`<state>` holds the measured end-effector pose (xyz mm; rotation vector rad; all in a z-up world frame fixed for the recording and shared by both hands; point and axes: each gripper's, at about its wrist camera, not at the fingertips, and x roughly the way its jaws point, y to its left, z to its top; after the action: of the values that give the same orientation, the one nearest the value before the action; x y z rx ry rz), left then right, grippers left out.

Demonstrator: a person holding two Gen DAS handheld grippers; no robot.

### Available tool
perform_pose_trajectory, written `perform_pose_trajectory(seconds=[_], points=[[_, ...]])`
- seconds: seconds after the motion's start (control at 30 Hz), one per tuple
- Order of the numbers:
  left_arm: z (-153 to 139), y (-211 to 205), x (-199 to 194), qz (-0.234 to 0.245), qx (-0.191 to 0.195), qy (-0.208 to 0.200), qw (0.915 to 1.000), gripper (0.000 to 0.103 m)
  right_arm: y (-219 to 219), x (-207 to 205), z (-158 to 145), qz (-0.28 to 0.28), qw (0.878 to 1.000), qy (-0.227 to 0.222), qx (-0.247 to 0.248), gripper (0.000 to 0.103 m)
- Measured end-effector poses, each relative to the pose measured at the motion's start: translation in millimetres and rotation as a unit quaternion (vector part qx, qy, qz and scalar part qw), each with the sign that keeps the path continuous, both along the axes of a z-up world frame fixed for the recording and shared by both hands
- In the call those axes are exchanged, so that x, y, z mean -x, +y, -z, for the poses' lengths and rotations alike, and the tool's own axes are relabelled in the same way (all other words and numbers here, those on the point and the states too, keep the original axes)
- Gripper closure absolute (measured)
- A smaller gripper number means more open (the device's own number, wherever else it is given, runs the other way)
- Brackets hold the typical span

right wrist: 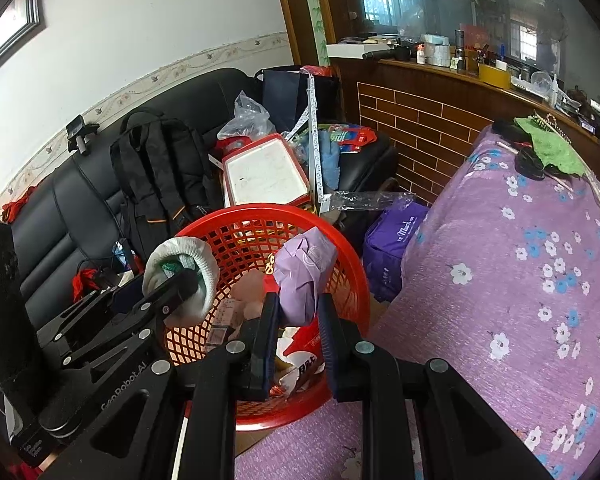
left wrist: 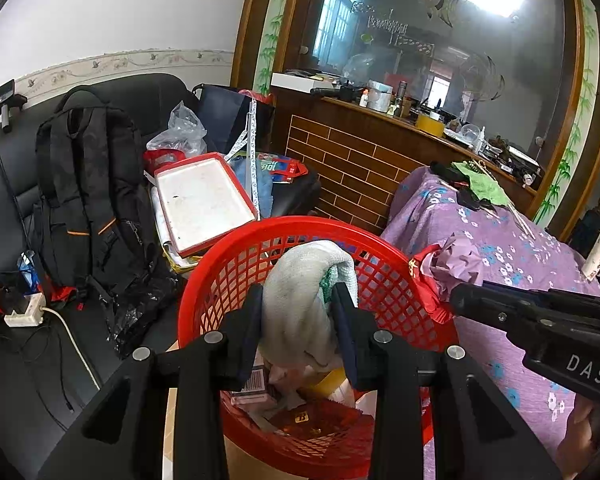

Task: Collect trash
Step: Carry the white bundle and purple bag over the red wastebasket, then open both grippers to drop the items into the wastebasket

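While both hang over the red mesh basket (right wrist: 348,276), the left gripper (left wrist: 298,308) clamps a bunched white cloth (left wrist: 304,284) and the right gripper (right wrist: 298,312) pinches a crumpled lilac bag (right wrist: 302,276). Packets and paper scraps lie in the basket, left of the purple floral cover (right wrist: 520,280).

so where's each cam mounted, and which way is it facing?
Left wrist: on the left hand-held gripper, angled down into the red basket; its fingers clamp a white cloth; right hand-held gripper enters from the right.
Right wrist: on the right hand-held gripper, same downward aim; its fingers clamp a purple wad; left hand-held gripper at left.
Shared: basket, black backpack, purple floral cover.
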<state>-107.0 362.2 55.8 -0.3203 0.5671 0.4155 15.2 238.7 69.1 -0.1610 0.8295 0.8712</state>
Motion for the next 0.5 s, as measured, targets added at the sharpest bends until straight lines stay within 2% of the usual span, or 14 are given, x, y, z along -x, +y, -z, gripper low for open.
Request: perform_pose_trajectory(seconds=[0.5], points=[[-0.1,0.7,-1.0,0.000,-0.001,-0.001,1.0000,0.069,5.1,-7.3,1.7,0.003,1.000,0.009,-0.009,0.081]])
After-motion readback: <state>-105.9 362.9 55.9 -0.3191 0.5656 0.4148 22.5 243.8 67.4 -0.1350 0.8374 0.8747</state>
